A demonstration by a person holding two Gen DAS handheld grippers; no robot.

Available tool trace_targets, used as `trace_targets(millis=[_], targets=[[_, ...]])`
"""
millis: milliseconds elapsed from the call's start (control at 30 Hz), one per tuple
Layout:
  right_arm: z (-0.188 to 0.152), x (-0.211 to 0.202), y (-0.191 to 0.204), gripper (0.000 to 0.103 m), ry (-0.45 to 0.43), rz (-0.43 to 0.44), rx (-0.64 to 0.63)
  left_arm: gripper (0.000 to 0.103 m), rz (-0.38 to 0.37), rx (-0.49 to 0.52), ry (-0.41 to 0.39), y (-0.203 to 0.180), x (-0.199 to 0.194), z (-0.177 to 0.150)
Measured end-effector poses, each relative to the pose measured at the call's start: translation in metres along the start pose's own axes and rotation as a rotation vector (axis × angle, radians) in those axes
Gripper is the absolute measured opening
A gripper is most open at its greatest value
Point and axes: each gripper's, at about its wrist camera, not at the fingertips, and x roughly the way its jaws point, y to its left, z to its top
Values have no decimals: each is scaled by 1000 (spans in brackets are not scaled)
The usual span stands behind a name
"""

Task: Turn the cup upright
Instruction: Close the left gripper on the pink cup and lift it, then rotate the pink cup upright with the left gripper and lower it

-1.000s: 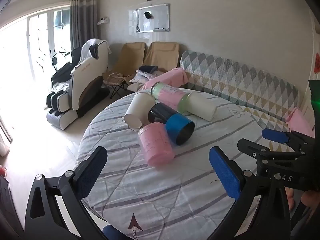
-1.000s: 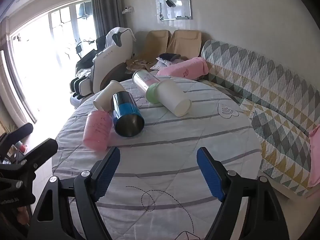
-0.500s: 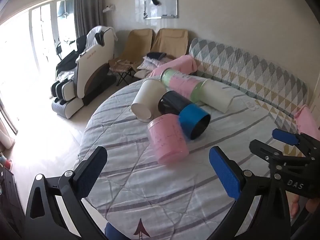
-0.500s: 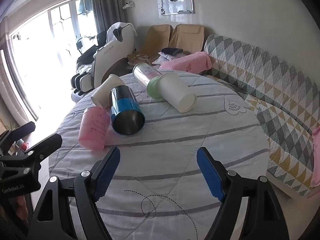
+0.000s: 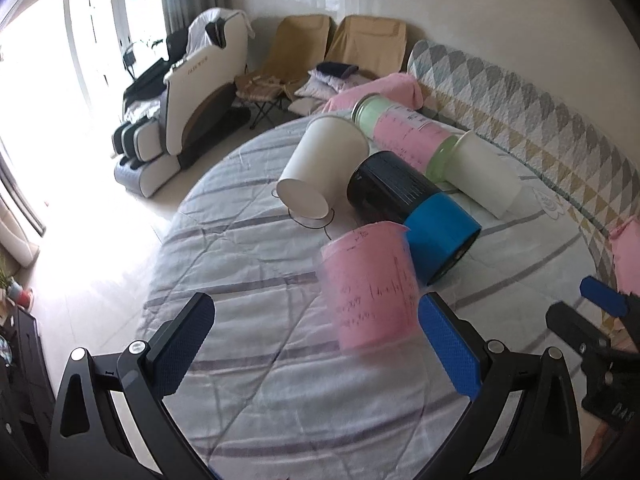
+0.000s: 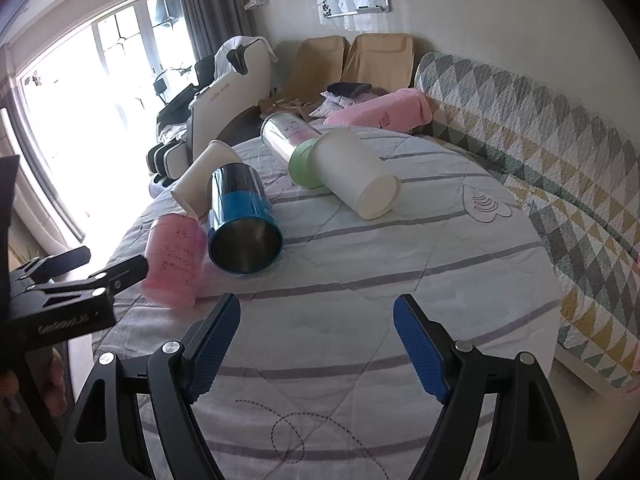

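Several cups lie on their sides on a round table with a striped cloth [image 5: 280, 380]. A translucent pink cup [image 5: 370, 284] lies nearest, just ahead of my left gripper [image 5: 320, 344], which is open and empty; the cup is close to its right finger. It also shows in the right wrist view [image 6: 174, 258]. Behind it lie a blue-and-black metal cup [image 5: 416, 208] [image 6: 242, 226], a white cup [image 5: 320, 170], a pink-and-green tumbler [image 5: 404, 134] and another white cup [image 5: 484, 174] [image 6: 356, 178]. My right gripper [image 6: 316, 344] is open and empty over bare cloth.
A quilted sofa [image 6: 540, 128] runs along the right behind the table. A massage chair [image 5: 188, 92] and two tan folding chairs [image 5: 332, 48] stand beyond the far edge. A pink towel [image 6: 380, 114] lies on the sofa. The table edge drops to the floor at left.
Both grippers have moved forward toward the cups. The pink cup now sits much closer to my left gripper's fingers. The cups themselves have not moved.
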Motion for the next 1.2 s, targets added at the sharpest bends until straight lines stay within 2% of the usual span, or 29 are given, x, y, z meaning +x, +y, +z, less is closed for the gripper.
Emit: trace_targets(millis=[367, 600, 700, 833, 900, 967, 1133, 1200], targets=[[10, 32, -1, 80, 58, 41, -27, 103, -37, -32, 80, -9, 38, 25], [10, 47, 1, 80, 98, 50, -39, 103, -25, -60, 117, 3, 58, 30], [10, 50, 3, 80, 107, 49, -50, 102, -13, -55, 104, 6, 59, 32], [12, 51, 3, 80, 107, 45, -53, 77, -28, -31, 82, 5, 54, 31], [11, 52, 3, 80, 108, 41, -53, 74, -14, 4, 54, 0, 49, 31], [12, 52, 4, 80, 111, 37, -55, 66, 3, 39, 25, -5, 44, 29], [11, 48, 6, 80, 106, 25, -58, 65, -7, 105, -40, -11, 30, 22], [11, 47, 6, 80, 105, 19, -57, 65, -40, 99, -54, -9, 25, 21]])
